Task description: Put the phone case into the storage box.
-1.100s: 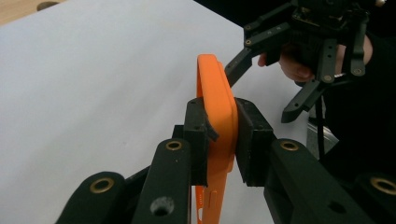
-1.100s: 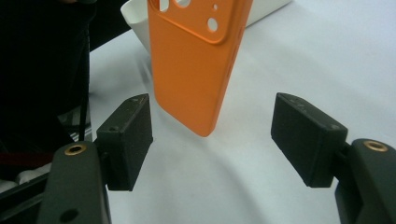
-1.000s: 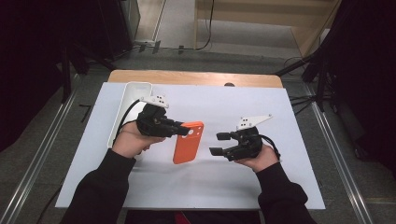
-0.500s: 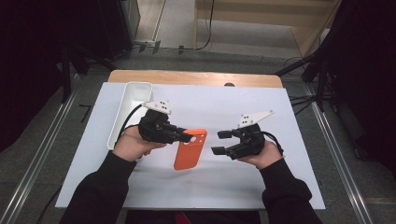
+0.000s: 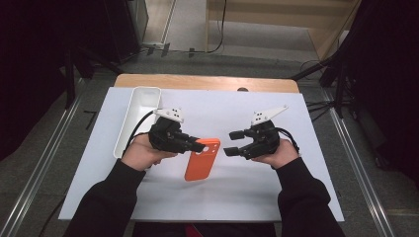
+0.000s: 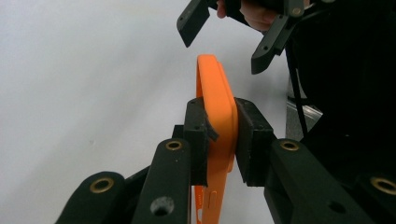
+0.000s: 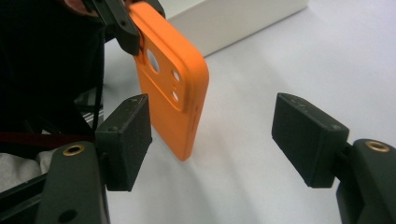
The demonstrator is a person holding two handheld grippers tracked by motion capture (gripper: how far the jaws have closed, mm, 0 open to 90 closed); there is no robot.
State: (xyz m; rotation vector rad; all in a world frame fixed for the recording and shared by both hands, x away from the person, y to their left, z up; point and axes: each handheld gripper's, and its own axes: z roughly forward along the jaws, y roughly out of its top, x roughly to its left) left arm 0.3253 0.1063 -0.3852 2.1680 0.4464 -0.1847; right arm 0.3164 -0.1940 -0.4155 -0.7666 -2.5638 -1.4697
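Note:
An orange phone case (image 5: 201,160) is clamped at its upper end by my left gripper (image 5: 198,146), which is shut on it. In the left gripper view the pads (image 6: 198,135) press both faces of the case (image 6: 217,88), seen edge-on. My right gripper (image 5: 229,143) stands open just right of the case, with nothing between its jaws. In the right gripper view the case (image 7: 173,88) hangs tilted over the white mat with its camera cutouts facing me, ahead of the open right gripper (image 7: 219,140). That open gripper (image 6: 229,37) also shows beyond the case in the left gripper view.
A long white tray (image 5: 141,106) lies at the left of the white mat (image 5: 276,192), behind the left hand; its wall (image 7: 233,23) shows past the case. The wooden table edge (image 5: 207,81) runs along the far side. Metal rails flank the table.
My left gripper has carried the case a little to the right and nearer the person. The right gripper has shifted slightly away from the person, still open.

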